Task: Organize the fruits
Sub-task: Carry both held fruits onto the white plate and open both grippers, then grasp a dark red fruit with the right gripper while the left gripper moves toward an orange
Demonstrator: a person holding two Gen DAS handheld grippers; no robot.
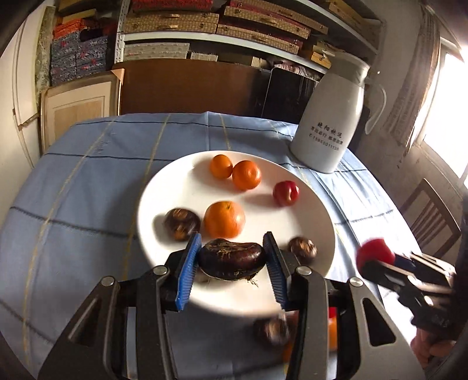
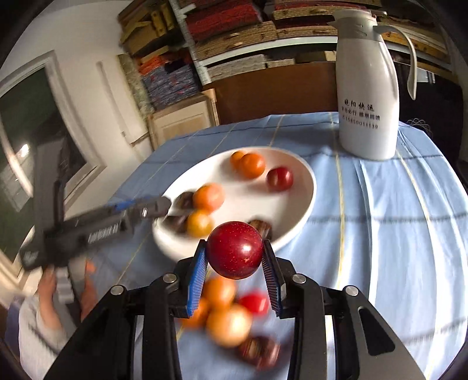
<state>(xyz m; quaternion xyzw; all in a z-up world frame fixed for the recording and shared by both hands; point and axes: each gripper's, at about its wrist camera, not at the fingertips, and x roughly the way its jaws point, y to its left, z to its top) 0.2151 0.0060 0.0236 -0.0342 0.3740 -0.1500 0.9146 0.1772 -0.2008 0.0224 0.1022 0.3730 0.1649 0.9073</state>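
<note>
A white plate (image 1: 163, 187) on the blue tablecloth holds three oranges (image 1: 224, 219), a red plum (image 1: 286, 193) and dark water chestnuts (image 1: 182, 223). My left gripper (image 1: 232, 258) is shut on a dark water chestnut (image 1: 232, 260) just above the plate's near side. My right gripper (image 2: 234, 254) is shut on a red plum (image 2: 234, 253) and holds it above the cloth in front of the plate (image 2: 304, 181). The right gripper also shows in the left wrist view (image 1: 377, 257) at the right. Loose oranges (image 2: 228, 321), a red fruit (image 2: 254, 302) and a chestnut (image 2: 259, 350) lie blurred on the cloth below it.
A tall white thermos jug (image 1: 330, 117) stands at the table's back right, behind the plate. A wooden chair (image 1: 433, 222) is off the table's right edge. Shelves with stacked boxes (image 1: 204, 26) fill the wall behind. Another chestnut (image 1: 272, 330) lies on the cloth near the front.
</note>
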